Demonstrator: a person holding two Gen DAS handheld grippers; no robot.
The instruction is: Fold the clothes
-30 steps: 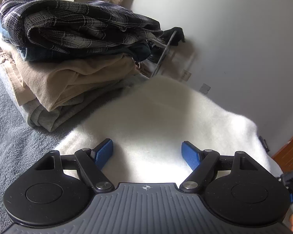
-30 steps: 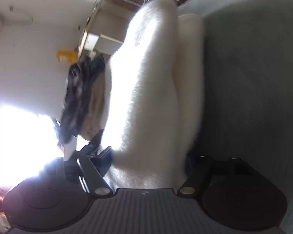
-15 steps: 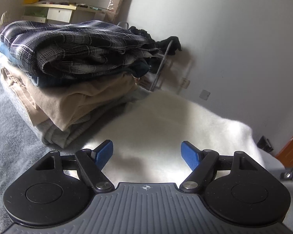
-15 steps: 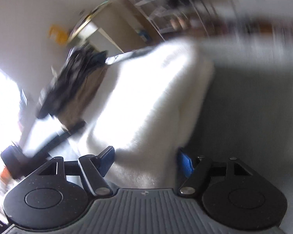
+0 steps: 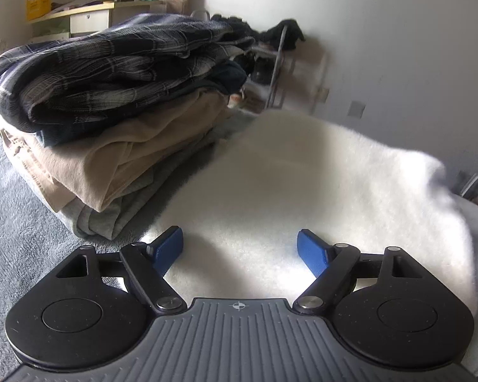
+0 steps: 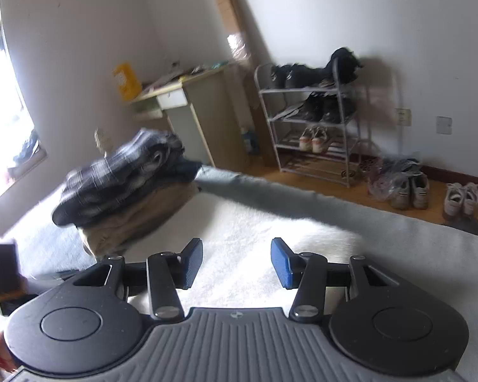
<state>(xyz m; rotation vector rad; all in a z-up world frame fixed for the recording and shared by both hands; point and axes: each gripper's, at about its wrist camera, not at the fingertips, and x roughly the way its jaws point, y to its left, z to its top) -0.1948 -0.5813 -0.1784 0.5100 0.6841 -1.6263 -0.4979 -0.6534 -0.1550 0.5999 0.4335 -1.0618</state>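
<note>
Behind, white fleece apparently left the narrowing right tool.

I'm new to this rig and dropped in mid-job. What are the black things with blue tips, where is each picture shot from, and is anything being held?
A person holds a two-finger gripper in each hand; each has a camera looking along its blue pads. One picture is from the left gripper, the other from the right gripper. Both hover over a white fluffy garment lying on a grey blanket, beside a stack of folded clothes. The left jaws stand wide apart. The right jaws have just been closing, yet nothing is between them. Neither holds anything. A shoe rack stands by the wall.
</note>
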